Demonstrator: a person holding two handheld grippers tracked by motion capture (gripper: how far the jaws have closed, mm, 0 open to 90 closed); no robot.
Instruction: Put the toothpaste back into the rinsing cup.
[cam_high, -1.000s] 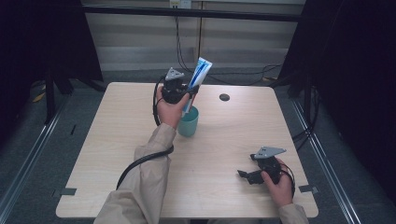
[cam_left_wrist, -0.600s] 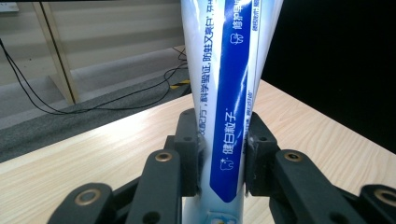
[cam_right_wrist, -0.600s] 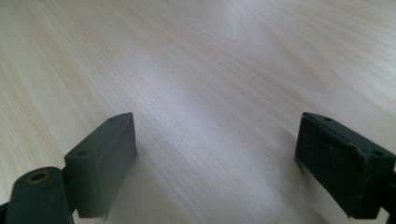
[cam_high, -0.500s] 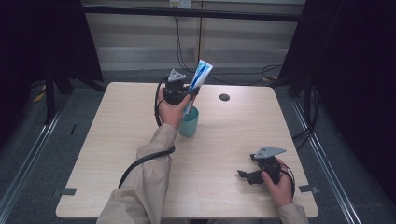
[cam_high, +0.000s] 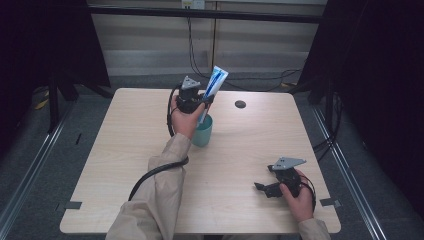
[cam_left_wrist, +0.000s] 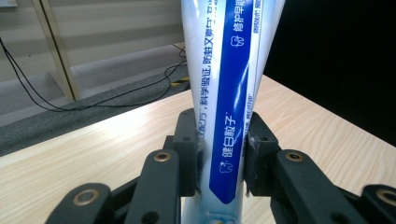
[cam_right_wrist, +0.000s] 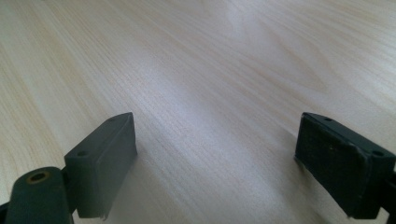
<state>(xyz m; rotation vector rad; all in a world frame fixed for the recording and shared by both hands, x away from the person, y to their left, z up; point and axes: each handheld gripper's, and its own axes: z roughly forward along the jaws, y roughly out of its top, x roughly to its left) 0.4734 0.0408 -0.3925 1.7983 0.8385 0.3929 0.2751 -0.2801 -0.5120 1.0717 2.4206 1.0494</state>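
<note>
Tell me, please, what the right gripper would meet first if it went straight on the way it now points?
Probably the bare wooden table. The right gripper sits low with its jaws wide apart, and in its own view light wood lies ahead. In the high view it points left across the tabletop; depth beyond that is unclear.

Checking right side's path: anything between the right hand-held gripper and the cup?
Bare table between right hand-held gripper and cup, per the high view.
</note>
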